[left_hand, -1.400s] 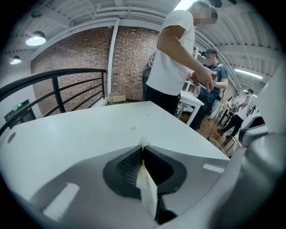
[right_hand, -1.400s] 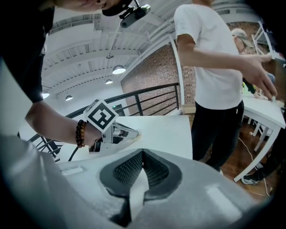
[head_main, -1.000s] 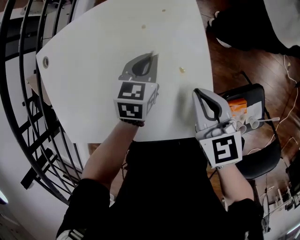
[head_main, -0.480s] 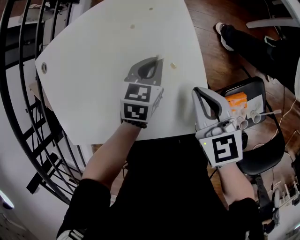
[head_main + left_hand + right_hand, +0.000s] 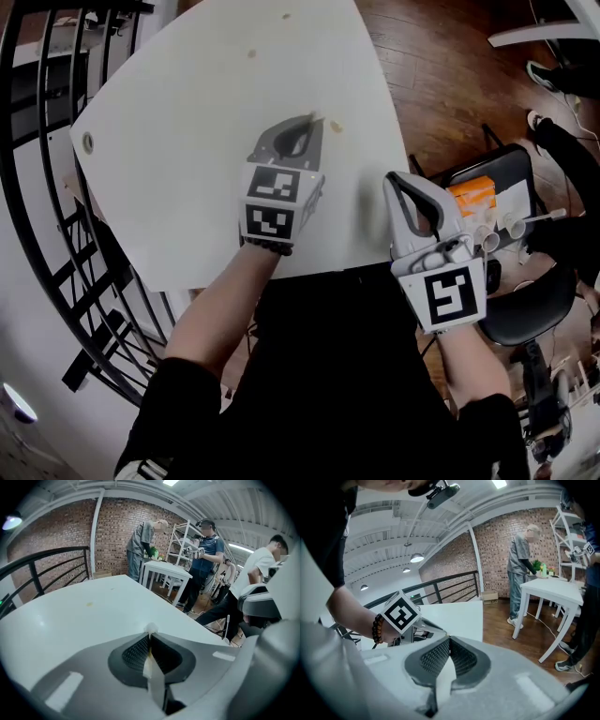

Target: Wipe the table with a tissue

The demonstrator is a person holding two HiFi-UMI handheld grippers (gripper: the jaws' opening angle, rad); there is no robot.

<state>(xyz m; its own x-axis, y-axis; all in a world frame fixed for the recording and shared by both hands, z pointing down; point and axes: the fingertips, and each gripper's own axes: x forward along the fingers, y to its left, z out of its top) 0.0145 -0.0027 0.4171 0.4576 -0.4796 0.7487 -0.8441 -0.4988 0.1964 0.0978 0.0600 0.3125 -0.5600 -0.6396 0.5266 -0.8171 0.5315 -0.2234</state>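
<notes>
Pinching a small white tissue (image 5: 151, 629) at its tips, the left gripper (image 5: 310, 123) is recorded at the centre of the head view, over the white table (image 5: 178, 131). Its jaws are closed on the tissue, and only a tuft protrudes. Contact between tissue and tabletop cannot be confirmed. A yellowish speck (image 5: 337, 127) is noted just right of that tip. The right gripper (image 5: 395, 184) is held at the table's right edge, lower right of centre, with its jaws pressed together.
</notes>
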